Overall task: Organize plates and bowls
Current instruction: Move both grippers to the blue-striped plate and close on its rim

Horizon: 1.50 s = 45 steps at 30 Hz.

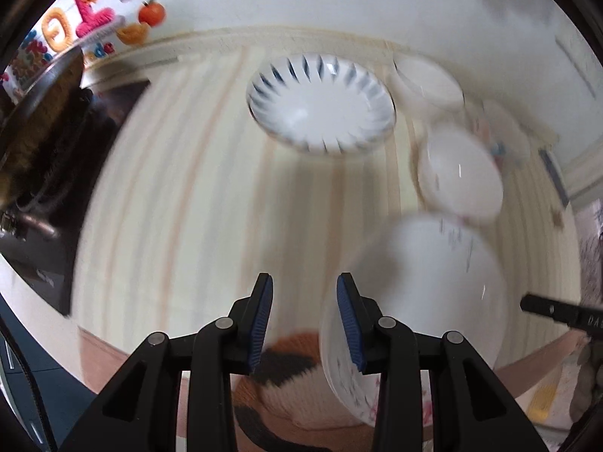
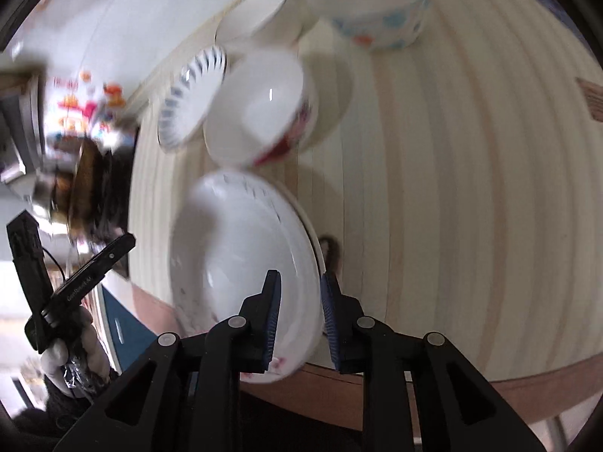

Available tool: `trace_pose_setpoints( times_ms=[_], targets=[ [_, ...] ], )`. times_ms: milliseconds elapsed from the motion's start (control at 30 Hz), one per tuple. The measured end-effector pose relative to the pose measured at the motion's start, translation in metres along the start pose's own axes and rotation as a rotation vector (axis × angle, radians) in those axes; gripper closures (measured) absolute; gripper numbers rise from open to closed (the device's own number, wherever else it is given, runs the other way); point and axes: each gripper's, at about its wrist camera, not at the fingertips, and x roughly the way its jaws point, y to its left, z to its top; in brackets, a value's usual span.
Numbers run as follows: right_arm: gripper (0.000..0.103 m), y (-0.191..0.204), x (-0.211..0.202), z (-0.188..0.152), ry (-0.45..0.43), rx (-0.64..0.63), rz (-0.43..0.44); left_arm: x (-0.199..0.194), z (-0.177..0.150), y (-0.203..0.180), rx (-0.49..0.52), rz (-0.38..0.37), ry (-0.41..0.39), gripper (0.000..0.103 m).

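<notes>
A: Status?

B: My right tongs straddle the rim of the big white plate at the worktop near edge; both views blurred, can't tell if pads actually clamp it.

A: Left?

B: Left tongs spread apart, nothing between them, just beside that plate.

A: Rest?

B: Striped plate and red-patterned bowl sit farther back.
</notes>
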Motion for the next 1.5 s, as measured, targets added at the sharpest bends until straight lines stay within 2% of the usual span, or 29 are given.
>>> trace_pose_setpoints(
  times_ms=[133,200,333,467,567,733,1167,1233,1333,1367,1400,1500],
  targets=[
    [0.076,0.036,-0.021,0.034,-0.091,0.037,0.068,-0.006,0.053,0.020,-0.021,-0.016,-0.028,0.070],
    [0.070,0.066,-0.017,0.061,-0.125,0.029,0.083,0.002,0.083,0.031,-0.023,-0.017,-0.021,0.070],
    [0.070,0.111,0.015,0.113,-0.153,0.024,0.029,0.033,0.135,0.054,-0.030,-0.022,0.018,0.070],
    [0.070,0.132,0.065,0.160,-0.108,0.061,-0.033,0.077,0.172,0.073,-0.014,-0.021,0.074,0.070],
    [0.070,0.137,0.094,0.181,-0.072,0.073,-0.072,0.102,0.185,0.082,0.006,-0.030,0.105,0.070],
    [0.070,0.138,0.132,0.200,-0.020,0.075,-0.135,0.136,0.200,0.086,0.049,-0.043,0.157,0.070],
    [0.070,0.136,0.162,0.210,0.007,0.079,-0.184,0.168,0.216,0.084,0.111,-0.130,0.217,0.069],
    [0.073,0.135,0.163,0.209,0.009,0.071,-0.196,0.171,0.217,0.082,0.111,-0.148,0.219,0.069],
    [0.084,0.138,0.167,0.208,0.010,0.047,-0.236,0.174,0.218,0.081,0.107,-0.168,0.213,0.071],
    [0.086,0.140,0.169,0.208,0.010,0.037,-0.243,0.174,0.218,0.081,0.110,-0.181,0.208,0.079],
    [0.088,0.141,0.170,0.209,0.009,0.032,-0.245,0.174,0.216,0.078,0.111,-0.192,0.205,0.081],
    [0.090,0.140,0.171,0.208,0.008,0.023,-0.243,0.171,0.213,0.072,0.106,-0.169,0.192,0.081]
  ],
)
